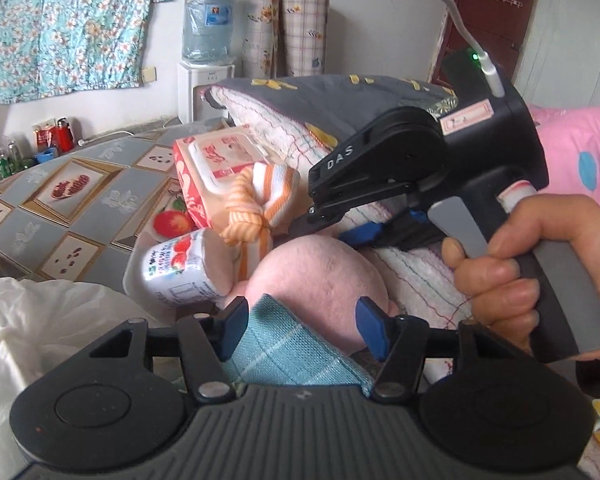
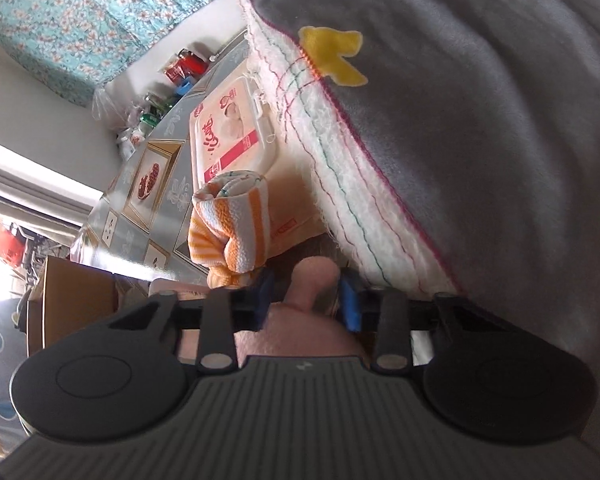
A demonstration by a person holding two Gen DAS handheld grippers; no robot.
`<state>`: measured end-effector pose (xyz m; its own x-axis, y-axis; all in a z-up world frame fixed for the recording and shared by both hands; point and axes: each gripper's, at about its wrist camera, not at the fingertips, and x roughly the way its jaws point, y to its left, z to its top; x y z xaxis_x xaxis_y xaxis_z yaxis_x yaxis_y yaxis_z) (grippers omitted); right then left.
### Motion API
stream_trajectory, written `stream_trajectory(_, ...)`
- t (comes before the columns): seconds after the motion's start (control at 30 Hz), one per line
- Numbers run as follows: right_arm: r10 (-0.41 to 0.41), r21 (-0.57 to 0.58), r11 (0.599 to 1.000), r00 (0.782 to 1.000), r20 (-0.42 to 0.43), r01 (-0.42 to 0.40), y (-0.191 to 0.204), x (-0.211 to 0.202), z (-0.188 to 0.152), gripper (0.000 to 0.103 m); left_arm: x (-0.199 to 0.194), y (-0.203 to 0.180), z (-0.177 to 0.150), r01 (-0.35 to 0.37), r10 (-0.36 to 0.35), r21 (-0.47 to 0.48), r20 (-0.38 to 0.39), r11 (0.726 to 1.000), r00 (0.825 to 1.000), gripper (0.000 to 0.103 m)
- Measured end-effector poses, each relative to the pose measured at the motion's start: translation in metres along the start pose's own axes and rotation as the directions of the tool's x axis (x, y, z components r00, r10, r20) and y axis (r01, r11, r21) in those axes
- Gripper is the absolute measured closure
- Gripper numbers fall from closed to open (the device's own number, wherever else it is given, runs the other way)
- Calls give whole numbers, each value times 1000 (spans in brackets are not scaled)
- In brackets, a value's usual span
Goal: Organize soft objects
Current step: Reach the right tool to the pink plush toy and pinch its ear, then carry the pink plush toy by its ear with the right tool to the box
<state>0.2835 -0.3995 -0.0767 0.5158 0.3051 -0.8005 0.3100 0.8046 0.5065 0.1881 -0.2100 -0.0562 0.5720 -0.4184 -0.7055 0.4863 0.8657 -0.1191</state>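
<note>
On the cluttered tabletop (image 1: 76, 216), our right gripper (image 2: 306, 300) pinched the pink plush toy (image 1: 316, 276) narrowly; our left gripper (image 1: 302, 326) straddled it half-open. The shallow pinch risked slipping.

left tongs (image 1: 302, 330) | straddle blue cloth (image 1: 284, 354) | pink plush (image 1: 320, 276) behind

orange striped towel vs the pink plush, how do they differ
The towel is orange-and-white striped; the plush is plain pink. The towel is knotted into a bundle; the plush is a smooth rounded lump. The towel sits free, while the right gripper pinches a nub of the plush. Both are soft and lie by the folded blanket.
</note>
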Motion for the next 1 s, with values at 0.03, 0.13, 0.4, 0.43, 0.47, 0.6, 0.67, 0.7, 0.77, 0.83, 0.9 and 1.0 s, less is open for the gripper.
stream_trajectory(0.03, 7, -2, 1000, 1000, 5, -7, 1, 1, -1, 86, 2, -1, 0, 1, -1, 3, -4, 1000, 1000, 41)
stream_trajectory(0.13, 32, -27, 999, 999, 37, -31, 5, -9, -5, 90, 9, -3, 2, 2, -2, 9, -21, 1000, 1000, 31)
stream_trajectory(0.4, 134, -149, 982, 985, 111, -117, 44, -53, -22, 91, 8, -7, 6, -26, 26, -7, -1, 1000, 1000, 26)
stream_trajectory(0.43, 144, -166, 978, 983, 117, -123, 47, -60, -25, 91, 4, -7, 7, -24, 24, -12, 10, 1000, 1000, 27)
stream_trajectory(0.47, 154, -183, 975, 980, 126, -129, 51, -68, -28, 91, -1, -8, 8, -23, 23, -16, 22, 1000, 999, 27)
stream_trajectory(0.6, 191, -268, 953, 966, 173, -140, 75, -99, -36, 91, -23, -10, 12, -30, 32, -28, 74, 999, 997, 27)
stream_trajectory(0.67, 219, -302, 941, 956, 197, -153, 84, -118, -40, 92, -39, -12, 14, -27, 30, -27, 106, 999, 994, 27)
stream_trajectory(0.7, 237, -318, 934, 949, 206, -164, 89, -128, -42, 92, -48, -13, 15, -26, 29, -25, 125, 999, 992, 27)
stream_trajectory(0.77, 274, -346, 919, 936, 219, -188, 100, -147, -46, 91, -63, -14, 18, -27, 30, -23, 158, 999, 987, 27)
stream_trajectory(0.83, 308, -376, 903, 923, 229, -208, 111, -164, -52, 92, -80, -15, 19, -34, 39, -26, 190, 999, 981, 27)
stream_trajectory(0.9, 342, -408, 884, 910, 233, -228, 121, -181, -61, 91, -97, -17, 20, -43, 50, -33, 223, 999, 974, 27)
stream_trajectory(1.0, 387, -451, 855, 895, 222, -257, 140, -201, -75, 91, -121, -17, 20, -56, 69, -60, 260, 997, 963, 27)
